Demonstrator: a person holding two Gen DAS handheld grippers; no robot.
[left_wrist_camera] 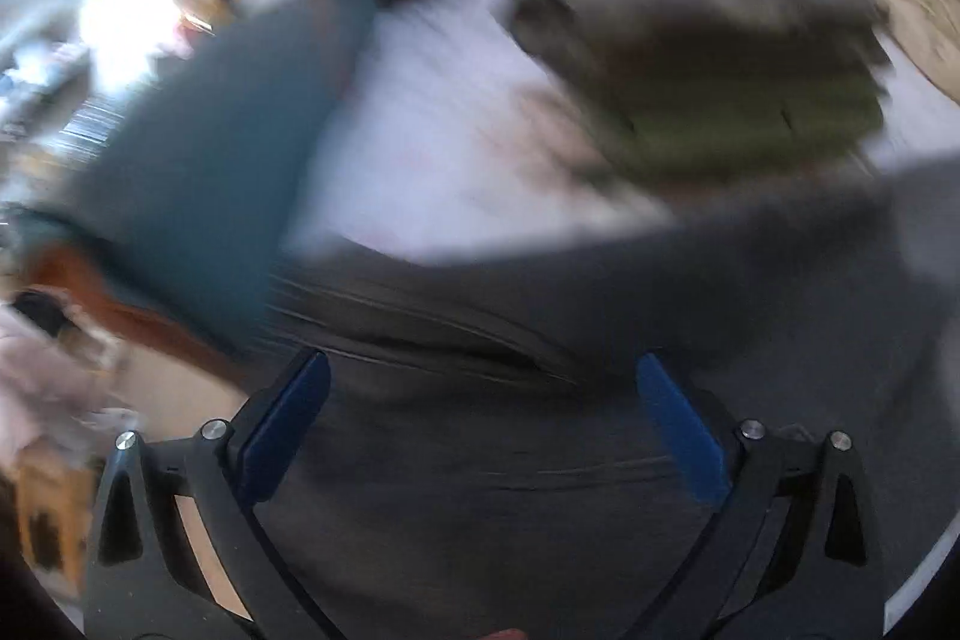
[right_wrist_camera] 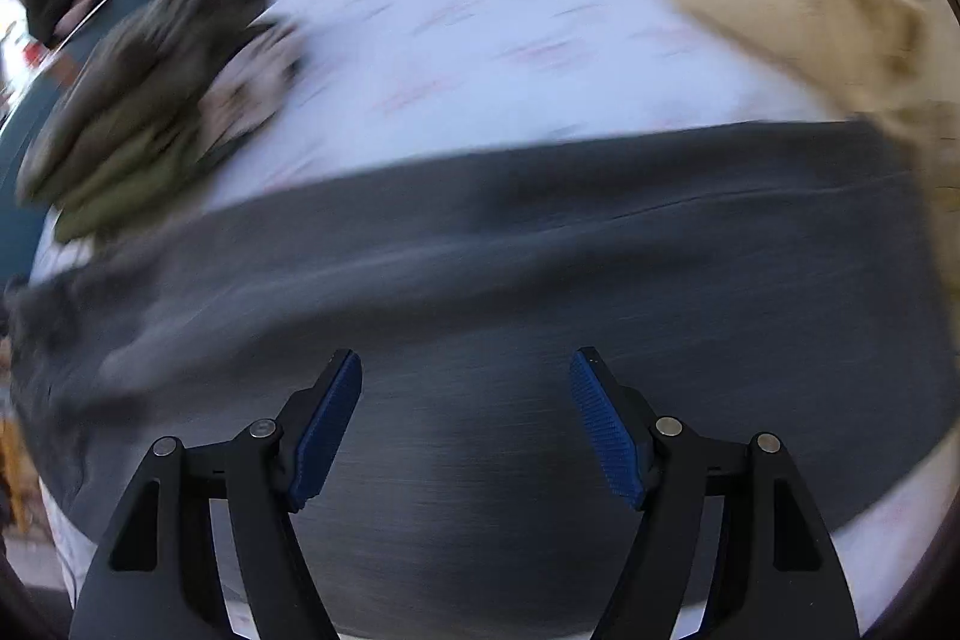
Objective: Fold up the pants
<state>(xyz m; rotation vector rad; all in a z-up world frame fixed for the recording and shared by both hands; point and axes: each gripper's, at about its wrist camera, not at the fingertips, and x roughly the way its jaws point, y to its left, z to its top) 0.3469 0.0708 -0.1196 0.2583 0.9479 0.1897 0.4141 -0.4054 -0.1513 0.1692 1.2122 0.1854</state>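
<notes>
Grey pants [right_wrist_camera: 480,244] motion-blurred, edges cut off

White patterned bedsheet [right_wrist_camera: 480,40], teal chair back [left_wrist_camera: 198,196], bright glare [left_wrist_camera: 114,22]

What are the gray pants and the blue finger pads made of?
Gray pants: probably a soft, matte woven cloth; they crease and drape, though blur hides the weave. Blue finger pads: likely rubber or plastic, with a fine ribbed grip texture.
</notes>
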